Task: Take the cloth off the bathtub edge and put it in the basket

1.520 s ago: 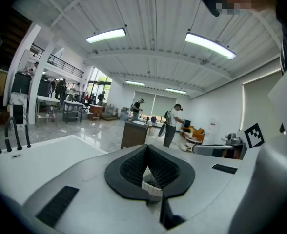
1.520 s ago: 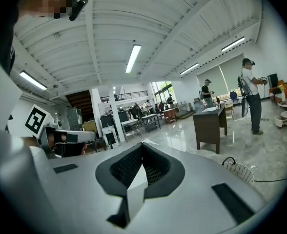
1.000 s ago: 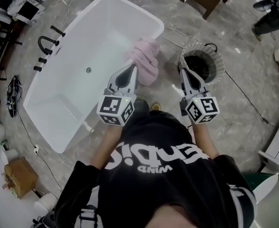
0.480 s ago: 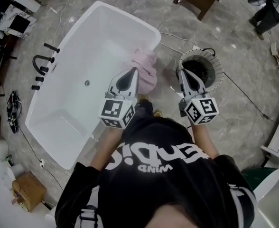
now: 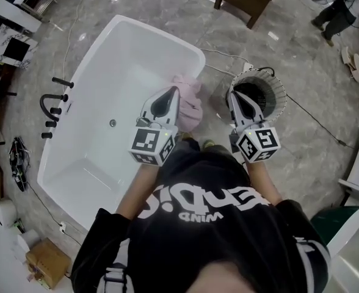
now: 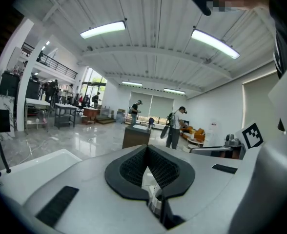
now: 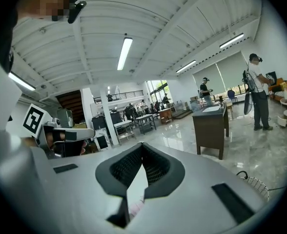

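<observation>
Cloth (image 5: 192, 101) drapes the bathtub (image 5: 158, 32) edge beside the clenched left tool (image 5: 174, 90); right tool (image 5: 231, 94) clenched, apart.

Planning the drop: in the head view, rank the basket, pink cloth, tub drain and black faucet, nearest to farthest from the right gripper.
From the right gripper:
1. basket, at its tip, on the right.
2. pink cloth, left of it, on the edge of the tub.
3. tub drain, farther left, inside the tub.
4. black faucet, beyond the tub's left side.
</observation>
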`<state>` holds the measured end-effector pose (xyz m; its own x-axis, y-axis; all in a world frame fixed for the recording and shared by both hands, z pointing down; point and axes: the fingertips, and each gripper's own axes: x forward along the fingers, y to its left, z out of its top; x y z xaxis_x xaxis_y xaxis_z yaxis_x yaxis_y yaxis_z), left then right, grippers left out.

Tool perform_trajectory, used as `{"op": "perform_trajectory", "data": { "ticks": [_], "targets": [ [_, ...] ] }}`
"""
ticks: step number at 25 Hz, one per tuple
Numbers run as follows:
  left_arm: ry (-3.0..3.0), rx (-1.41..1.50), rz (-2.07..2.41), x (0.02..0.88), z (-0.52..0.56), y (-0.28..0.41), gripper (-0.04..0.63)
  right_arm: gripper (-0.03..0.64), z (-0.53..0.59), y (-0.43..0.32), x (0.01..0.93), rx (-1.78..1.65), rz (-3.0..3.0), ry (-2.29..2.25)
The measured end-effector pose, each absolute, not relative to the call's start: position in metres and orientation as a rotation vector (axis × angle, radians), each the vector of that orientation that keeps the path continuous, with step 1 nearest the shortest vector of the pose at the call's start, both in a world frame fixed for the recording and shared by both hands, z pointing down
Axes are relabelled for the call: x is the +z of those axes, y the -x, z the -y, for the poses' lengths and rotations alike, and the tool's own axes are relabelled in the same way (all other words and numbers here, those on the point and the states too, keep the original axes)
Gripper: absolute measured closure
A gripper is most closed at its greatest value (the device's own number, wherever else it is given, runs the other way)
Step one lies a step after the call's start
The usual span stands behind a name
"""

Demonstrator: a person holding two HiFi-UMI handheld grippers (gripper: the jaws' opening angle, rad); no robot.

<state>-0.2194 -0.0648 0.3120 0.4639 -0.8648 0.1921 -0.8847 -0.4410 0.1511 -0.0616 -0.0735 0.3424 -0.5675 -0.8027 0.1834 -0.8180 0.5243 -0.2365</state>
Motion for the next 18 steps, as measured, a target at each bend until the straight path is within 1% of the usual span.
{"op": "perform_trajectory", "data": {
  "ticks": [12,18],
  "targets": [
    [-2.420,0.134,1.549,0.321,0.089,0.220,0.583,0.603,0.100,0.064,0.344,0.473,2.709,-1.363],
    [-2.388,0.180,1.542,0.347,0.100,0.221,0.583,0.603,0.107,0.066,0.370,0.540,2.699,-1.322]
  ]
}}
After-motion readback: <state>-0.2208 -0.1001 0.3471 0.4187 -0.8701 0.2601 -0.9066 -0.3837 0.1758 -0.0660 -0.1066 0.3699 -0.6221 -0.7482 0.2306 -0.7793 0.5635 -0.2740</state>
